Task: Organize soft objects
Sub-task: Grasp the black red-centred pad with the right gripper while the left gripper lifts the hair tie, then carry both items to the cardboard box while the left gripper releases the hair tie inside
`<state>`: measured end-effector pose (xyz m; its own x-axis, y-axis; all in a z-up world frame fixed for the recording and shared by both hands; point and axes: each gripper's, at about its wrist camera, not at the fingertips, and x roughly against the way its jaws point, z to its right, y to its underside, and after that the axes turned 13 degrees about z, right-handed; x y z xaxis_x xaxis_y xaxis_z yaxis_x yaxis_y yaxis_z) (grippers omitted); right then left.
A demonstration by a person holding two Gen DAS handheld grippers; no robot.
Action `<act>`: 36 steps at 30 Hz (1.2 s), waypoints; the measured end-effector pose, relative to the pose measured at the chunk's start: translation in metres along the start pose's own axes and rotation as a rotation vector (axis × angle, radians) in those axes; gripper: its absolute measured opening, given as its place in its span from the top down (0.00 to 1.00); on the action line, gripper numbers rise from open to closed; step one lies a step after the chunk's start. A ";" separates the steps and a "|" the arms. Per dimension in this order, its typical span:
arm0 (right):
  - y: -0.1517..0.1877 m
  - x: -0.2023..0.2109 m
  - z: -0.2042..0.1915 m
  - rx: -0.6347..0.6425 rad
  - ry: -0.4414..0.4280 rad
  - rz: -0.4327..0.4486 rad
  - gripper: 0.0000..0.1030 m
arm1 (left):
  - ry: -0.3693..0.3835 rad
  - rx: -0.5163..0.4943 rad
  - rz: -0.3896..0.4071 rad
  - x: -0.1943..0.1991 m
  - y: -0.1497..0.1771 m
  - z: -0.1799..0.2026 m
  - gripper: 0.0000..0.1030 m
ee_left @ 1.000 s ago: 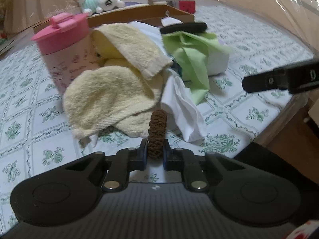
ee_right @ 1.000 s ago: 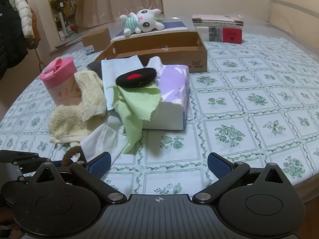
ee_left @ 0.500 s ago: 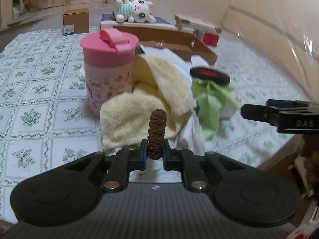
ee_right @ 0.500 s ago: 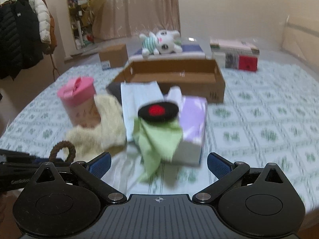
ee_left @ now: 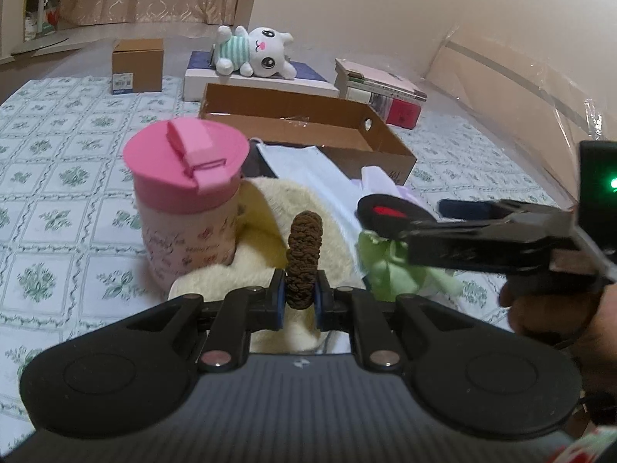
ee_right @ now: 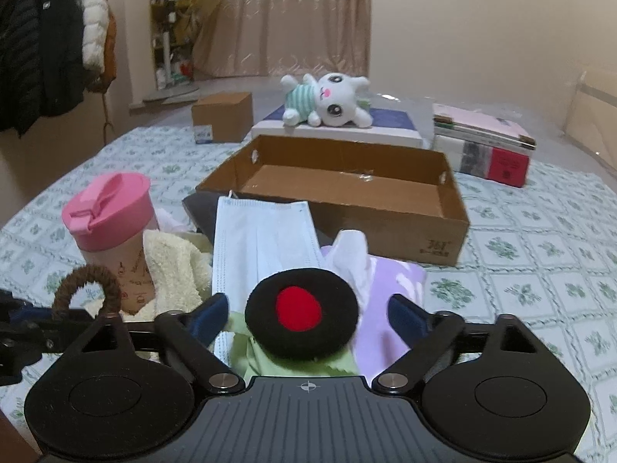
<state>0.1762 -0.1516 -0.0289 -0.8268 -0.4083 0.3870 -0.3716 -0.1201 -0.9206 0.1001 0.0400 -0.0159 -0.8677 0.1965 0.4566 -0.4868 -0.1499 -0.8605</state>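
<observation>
Now left gripper (ee_left: 300, 303) jaws clamped on brown ruffled hair scrunchie (ee_left: 303, 258), loop standing upright above pads. Right gripper (ee_right: 306, 318) jaws closing, still apart, black round fabric pad with red centre (ee_right: 302, 306) between them, pads not pressing. Pad rests on light green cloth (ee_right: 250, 355) atop lilac tissue pack (ee_right: 389, 289). Beside: white face mask (ee_right: 262, 239), cream fluffy towel (ee_right: 173, 262), pink lidded cup (ee_left: 185, 193). Beyond, open brown cardboard box (ee_right: 385, 227); white plush toy (ee_right: 327, 100) farther back.

Left tongs (ee_left: 300, 303) raised off the bed with the brown hair tie (ee_left: 304, 258). Right tongs (ee_right: 306, 318) moved in over the pile; jaws closing, now flanking the black-and-red round pad (ee_right: 302, 306), pads not yet touching it.
</observation>
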 end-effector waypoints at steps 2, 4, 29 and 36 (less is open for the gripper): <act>0.003 -0.006 -0.001 0.016 0.003 -0.009 0.20 | 0.007 0.000 -0.001 -0.004 -0.002 0.001 0.88; 0.005 -0.009 -0.002 0.038 0.006 -0.012 0.26 | 0.013 -0.004 -0.003 -0.008 -0.002 0.003 0.88; -0.055 0.006 0.060 -0.076 0.018 0.054 0.38 | 0.095 -0.026 -0.014 -0.046 -0.087 0.026 0.88; -0.089 -0.054 0.105 -0.157 0.015 0.020 0.38 | 0.093 -0.079 -0.077 -0.115 -0.145 0.015 0.88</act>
<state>0.2983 -0.2144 0.0271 -0.8404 -0.3956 0.3704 -0.4155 0.0315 -0.9091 0.2689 0.0244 0.0602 -0.8132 0.2938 0.5023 -0.5389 -0.0546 -0.8406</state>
